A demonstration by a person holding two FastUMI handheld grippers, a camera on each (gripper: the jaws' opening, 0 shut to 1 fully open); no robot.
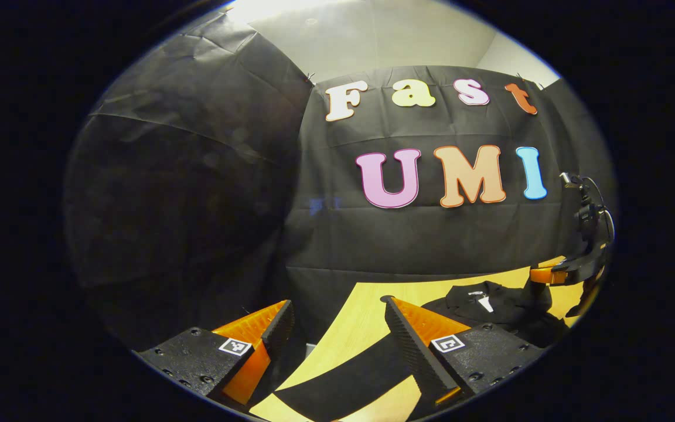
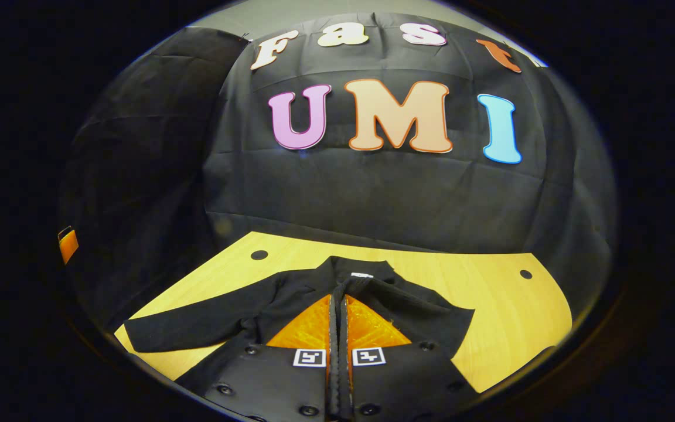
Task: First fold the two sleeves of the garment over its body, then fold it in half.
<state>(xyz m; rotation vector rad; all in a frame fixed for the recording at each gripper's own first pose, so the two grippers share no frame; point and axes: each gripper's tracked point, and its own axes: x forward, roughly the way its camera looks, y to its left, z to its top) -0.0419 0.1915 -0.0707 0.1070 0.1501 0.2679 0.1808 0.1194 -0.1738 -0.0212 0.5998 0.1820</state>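
— Black fabric on pale wood, that was what I had in front of me: the garment [image 2: 314,299] lay flat on the table [image 2: 507,305], collar toward the booth wall, and in the right gripper view its left sleeve [image 2: 197,331] stretched straight out toward the table's near-left edge.

— So nothing was folded yet?

— That sleeve certainly wasn't, by my reading. The right sleeve [image 2: 431,319] angled out on the other side and looked unfolded too, though my own gripper hid the lower body, so I couldn't vouch for the hem.

— What were your grippers doing?

— The right gripper [image 2: 338,328] hung over the middle of the garment with its fingers pressed together. Whether any cloth was pinched between them, I could not tell; nothing visibly rose with them.

— And the left?

— The left gripper [image 1: 334,328] stood wide open with nothing between its fingers, out by the table's left end. A black strip of cloth, which I took for the outstretched sleeve, crossed the wood just under it. Farther off in the left gripper view I could see the garment's collar end and the other gripper above it.

— Your judgement on progress?

— Start of the job. Both sleeve folds remained, then the fold in half.
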